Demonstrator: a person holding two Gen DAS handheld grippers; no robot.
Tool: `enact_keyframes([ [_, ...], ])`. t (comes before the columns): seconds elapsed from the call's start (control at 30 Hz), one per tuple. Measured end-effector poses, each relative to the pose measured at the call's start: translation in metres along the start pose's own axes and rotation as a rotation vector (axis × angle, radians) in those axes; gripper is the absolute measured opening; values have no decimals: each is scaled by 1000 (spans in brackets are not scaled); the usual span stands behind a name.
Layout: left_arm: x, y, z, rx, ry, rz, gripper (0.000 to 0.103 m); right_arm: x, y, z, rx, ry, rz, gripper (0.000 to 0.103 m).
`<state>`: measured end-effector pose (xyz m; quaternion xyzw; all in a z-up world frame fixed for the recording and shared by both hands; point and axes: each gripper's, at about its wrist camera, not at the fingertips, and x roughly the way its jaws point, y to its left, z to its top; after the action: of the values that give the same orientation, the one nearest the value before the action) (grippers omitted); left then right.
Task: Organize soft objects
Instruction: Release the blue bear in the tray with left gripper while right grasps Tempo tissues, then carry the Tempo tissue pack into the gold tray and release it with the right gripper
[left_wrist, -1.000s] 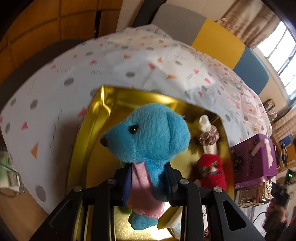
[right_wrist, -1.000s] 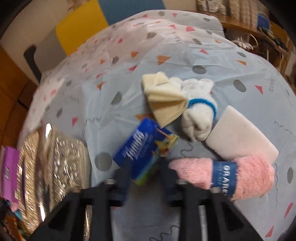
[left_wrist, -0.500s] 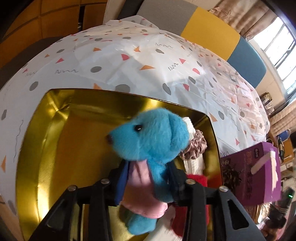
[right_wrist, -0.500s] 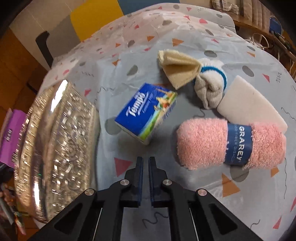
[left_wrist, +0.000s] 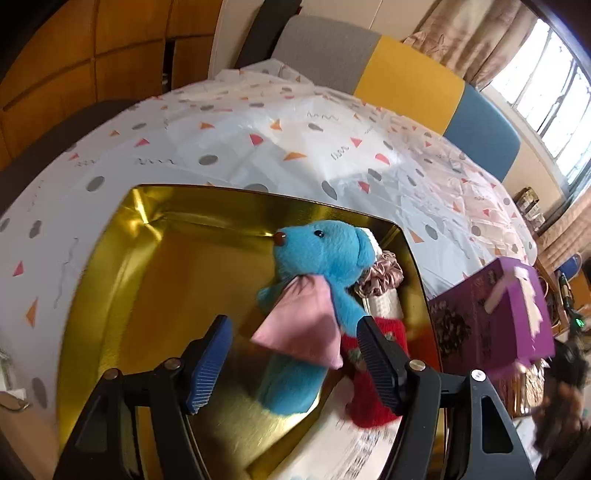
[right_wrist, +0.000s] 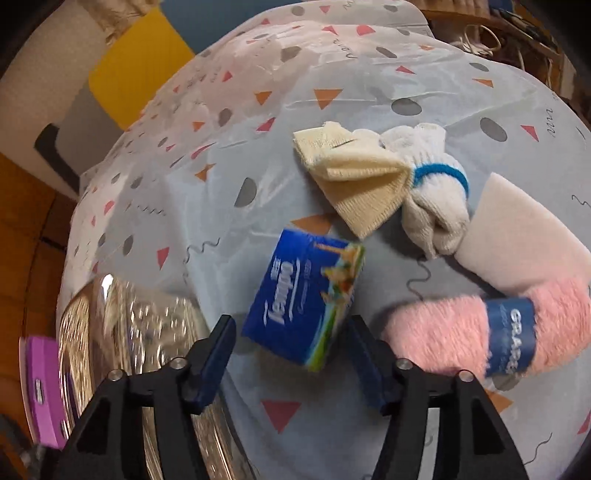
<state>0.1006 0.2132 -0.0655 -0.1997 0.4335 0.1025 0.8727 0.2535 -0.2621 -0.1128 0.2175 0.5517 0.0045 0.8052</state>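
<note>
A blue plush bear (left_wrist: 321, 258) with a pink cloth (left_wrist: 303, 325) lies in the gold tin (left_wrist: 147, 277), leaning against a scrunchie (left_wrist: 380, 277), a white roll and a red knit item (left_wrist: 373, 376). My left gripper (left_wrist: 291, 343) hangs over the tin with its jaws opening. The bear's body shows between the pads, which do not touch it. In the right wrist view a blue tissue pack (right_wrist: 303, 295) lies on the tablecloth. My right gripper (right_wrist: 290, 332) has its jaws opening on either side of the pack's near end, without pressing on it.
A pink rolled towel (right_wrist: 443, 332) with a blue band, a white sponge (right_wrist: 517, 240), a white sock bundle (right_wrist: 432, 199) and a cream cloth (right_wrist: 354, 177) lie right of the pack. A silver embossed lid (right_wrist: 129, 350) lies to its left. A purple box (left_wrist: 491, 314) stands beside the tin.
The left jaws have opened and let go of the bear, which now rests in the tin. The right jaws, shut half a second ago, have opened and moved up around the tissue pack.
</note>
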Motion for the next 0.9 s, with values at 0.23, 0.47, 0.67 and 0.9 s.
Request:
enact_keyframes([
  [0.23,-34,10,-27,38,-46,-1,72,18,22,5,-162,28,-186,61],
  [0.47,-43,10,-56,65,-18,3,73,5,14,-16,-256,16,-170,59],
  [0.67,-48,8,-69,75,-6,9,77,-22,1,-11,-222,-35,-159,58],
  [0.9,-62,7,-75,93,-44,34,83,-74,41,22,-273,-169,-110,58],
])
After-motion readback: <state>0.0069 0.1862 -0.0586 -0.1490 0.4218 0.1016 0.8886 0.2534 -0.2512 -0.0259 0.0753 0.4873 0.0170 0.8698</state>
